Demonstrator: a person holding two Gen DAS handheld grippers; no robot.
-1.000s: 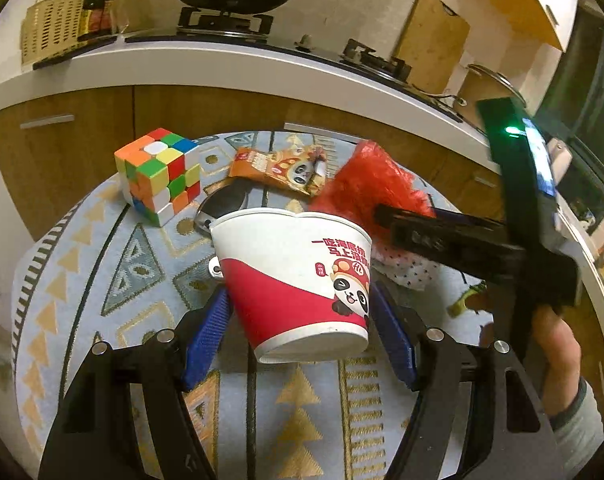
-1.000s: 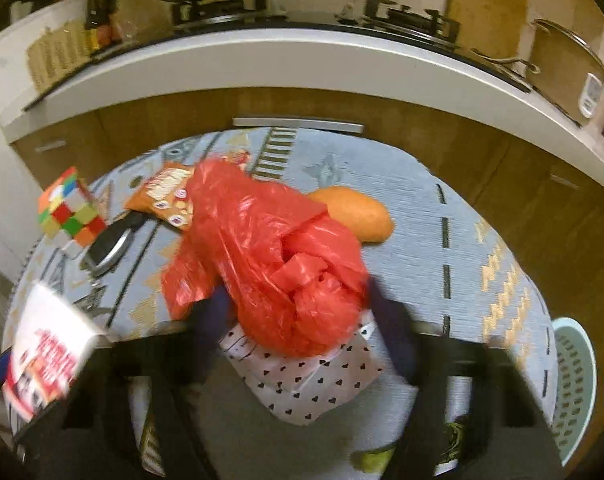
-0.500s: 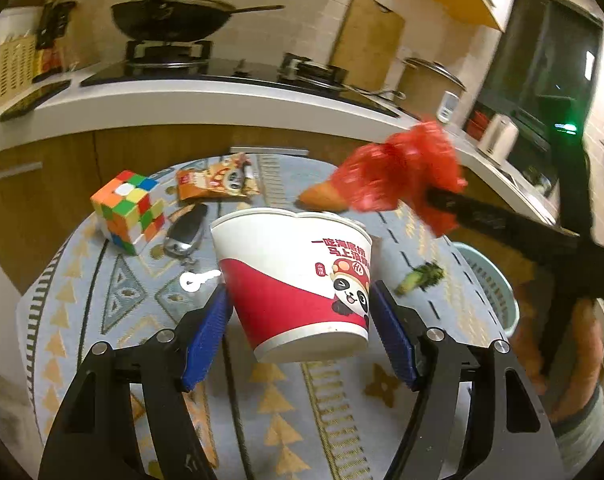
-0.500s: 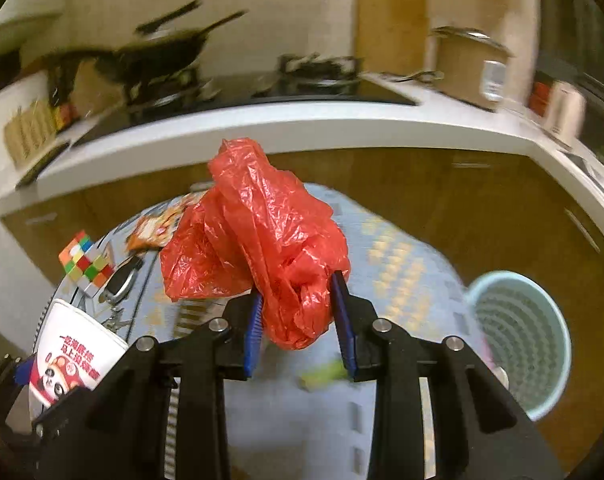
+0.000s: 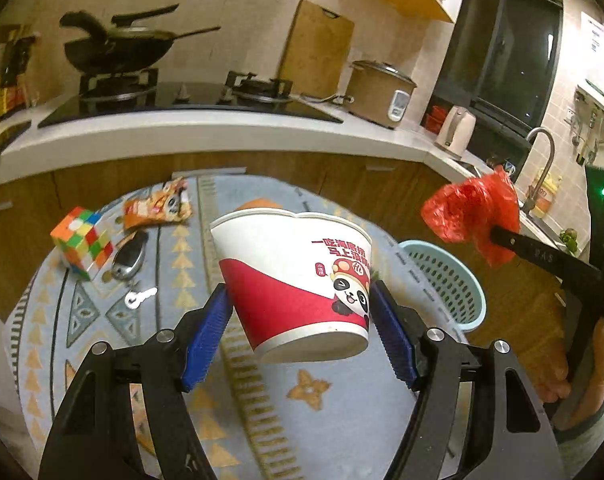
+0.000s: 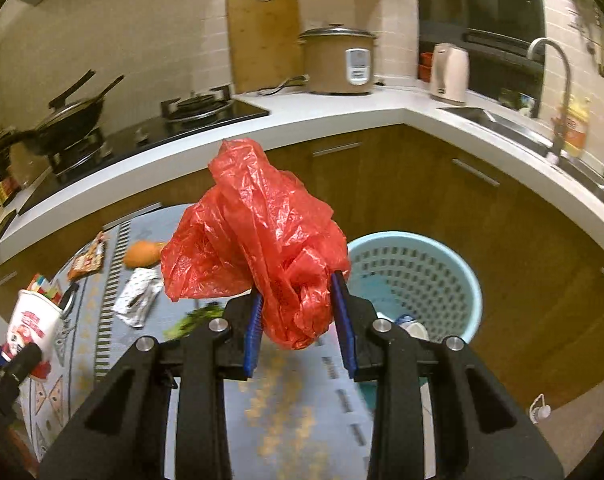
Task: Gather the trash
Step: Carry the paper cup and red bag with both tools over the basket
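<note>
Beside the patterned tabletop [image 5: 341, 412], a light blue perforated basket [image 6: 417, 276] stood on the floor against the wooden cabinets. Its interior showed a few pale items near the bottom; their identity could not be determined.

On the tabletop lay a colour cube [image 5: 82, 242], a snack wrapper [image 5: 158, 208], a dark key fob [image 5: 128, 256] with a silver key [image 5: 140, 297] just beside it, an orange rounded item [image 6: 142, 254], a dotted white wrapper [image 6: 138, 296] and a green scrap [image 6: 194, 320]. Behind, the kitchen counter carried a wok [image 5: 118, 50], a cutting board [image 6: 264, 42], a rice cooker [image 6: 337, 60] and a kettle [image 6: 447, 74].

The left claw [image 5: 302, 326] was spread wide around a red-and-white paper cup [image 5: 298, 280], its blue pads pressed against both sides near the base. The cup was held clear of the tabletop, upright with a slight tilt, mouth upward; its contents were not visible.

The right claw [image 6: 300, 318] was pinched on a crumpled red plastic bag [image 6: 258, 236], the pads close together with the bag's lower folds between them and the bulk billowing above. In the right wrist view the bag sat in front of the basket's left rim, hiding part of it. In the left wrist view the bag appeared above and to the right of the basket.
</note>
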